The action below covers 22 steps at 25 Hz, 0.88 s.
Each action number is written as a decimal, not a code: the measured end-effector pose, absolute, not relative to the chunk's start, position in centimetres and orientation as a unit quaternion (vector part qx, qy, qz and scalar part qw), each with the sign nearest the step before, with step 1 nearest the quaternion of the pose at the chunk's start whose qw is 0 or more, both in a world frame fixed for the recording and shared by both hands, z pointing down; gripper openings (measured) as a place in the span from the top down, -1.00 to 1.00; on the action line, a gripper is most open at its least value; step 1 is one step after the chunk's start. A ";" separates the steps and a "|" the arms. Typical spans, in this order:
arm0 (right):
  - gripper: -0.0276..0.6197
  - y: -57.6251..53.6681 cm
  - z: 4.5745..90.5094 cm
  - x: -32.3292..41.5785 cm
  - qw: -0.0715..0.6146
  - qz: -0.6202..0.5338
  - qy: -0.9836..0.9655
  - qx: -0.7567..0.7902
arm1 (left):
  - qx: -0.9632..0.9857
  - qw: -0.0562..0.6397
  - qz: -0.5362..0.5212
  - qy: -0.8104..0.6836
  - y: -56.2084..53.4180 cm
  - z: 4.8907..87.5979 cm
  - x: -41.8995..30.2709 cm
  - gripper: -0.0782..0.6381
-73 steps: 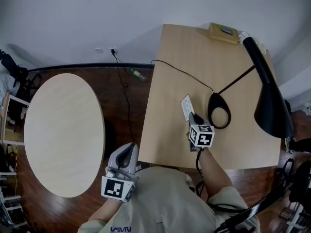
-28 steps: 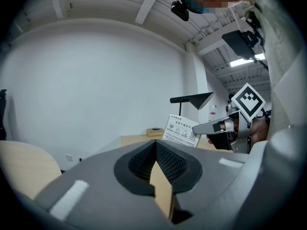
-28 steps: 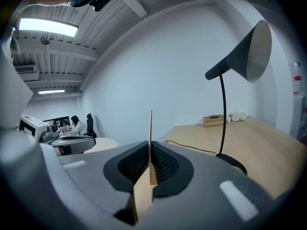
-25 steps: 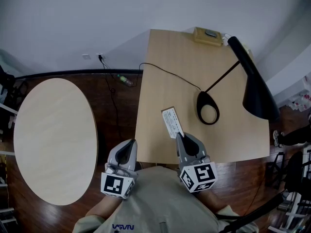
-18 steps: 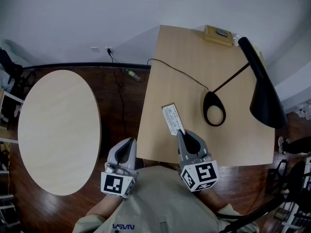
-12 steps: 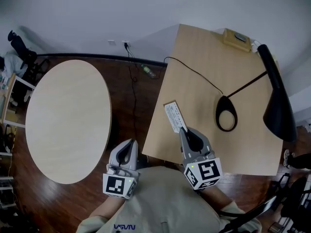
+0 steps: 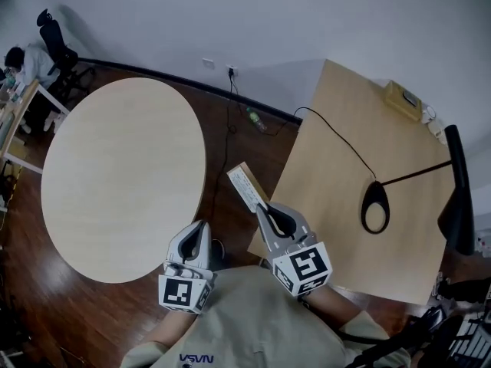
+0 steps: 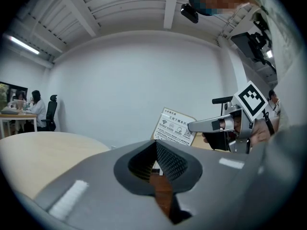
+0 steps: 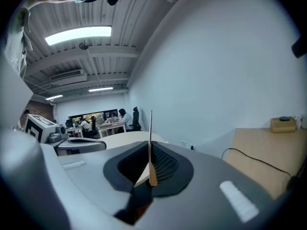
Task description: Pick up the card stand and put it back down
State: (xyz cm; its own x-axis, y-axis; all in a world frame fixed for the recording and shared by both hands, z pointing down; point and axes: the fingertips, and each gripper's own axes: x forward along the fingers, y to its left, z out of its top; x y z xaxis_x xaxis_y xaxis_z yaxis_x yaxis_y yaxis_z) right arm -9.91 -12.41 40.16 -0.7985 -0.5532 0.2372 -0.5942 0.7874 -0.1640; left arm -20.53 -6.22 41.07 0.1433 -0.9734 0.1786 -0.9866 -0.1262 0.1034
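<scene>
Right gripper [image 7: 263, 208] clamped on the lower edge of the card stand [image 7: 246, 187], jaws almost together with only the thin card between them. From the right gripper view, card stand [image 9: 151, 138] seen edge-on as one upright line, its face hidden. Held tilted in the air over the dark floor [image 7: 255, 149], in the gap between the round table [image 7: 115, 175] and the near corner of the rectangular table [image 7: 360, 159], touching neither. Print on the card facing the left gripper view, too small to read. Left gripper [image 7: 201, 232] close by on the other side, jaws pressed together on nothing. On the rectangular table, a ring-shaped lamp base [image 7: 375, 208], a black cable [image 7: 337, 140] and a small box [image 7: 403, 100] at the far corner. Lamp shade [image 7: 459, 213] cut off at the right edge of the head view. Forearms largely hidden below the person's shirt [image 7: 245, 324].
</scene>
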 end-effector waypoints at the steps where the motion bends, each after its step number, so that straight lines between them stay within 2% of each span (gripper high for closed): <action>1: 0.87 -12.3 40.3 -11.9 0.090 0.114 -0.945 0.293 | 0.745 0.099 0.029 -0.659 -6.2 41.2 -22.1 0.77; 9: 0.87 -12.1 44.2 -26.4 0.122 0.108 -0.963 0.214 | 0.730 0.121 0.028 -0.672 -5.5 43.7 -32.5 0.77; 14: 0.87 -11.5 49.3 -34.2 0.168 0.111 -0.964 0.174 | 0.721 0.125 0.027 -0.682 -4.9 44.2 -38.2 0.77; 22: 0.87 -10.1 58.5 -41.0 0.228 0.147 -0.952 0.139 | 0.713 0.132 0.043 -0.687 -3.1 45.1 -43.3 0.77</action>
State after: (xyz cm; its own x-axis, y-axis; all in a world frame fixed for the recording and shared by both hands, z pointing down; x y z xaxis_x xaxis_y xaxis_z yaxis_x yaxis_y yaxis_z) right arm -40.96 -10.12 58.54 -0.8577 -0.1970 0.4749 -0.3314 0.9180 -0.2177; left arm -43.35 -3.13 45.10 0.0518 -0.9689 0.2421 -0.9915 -0.0209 0.1287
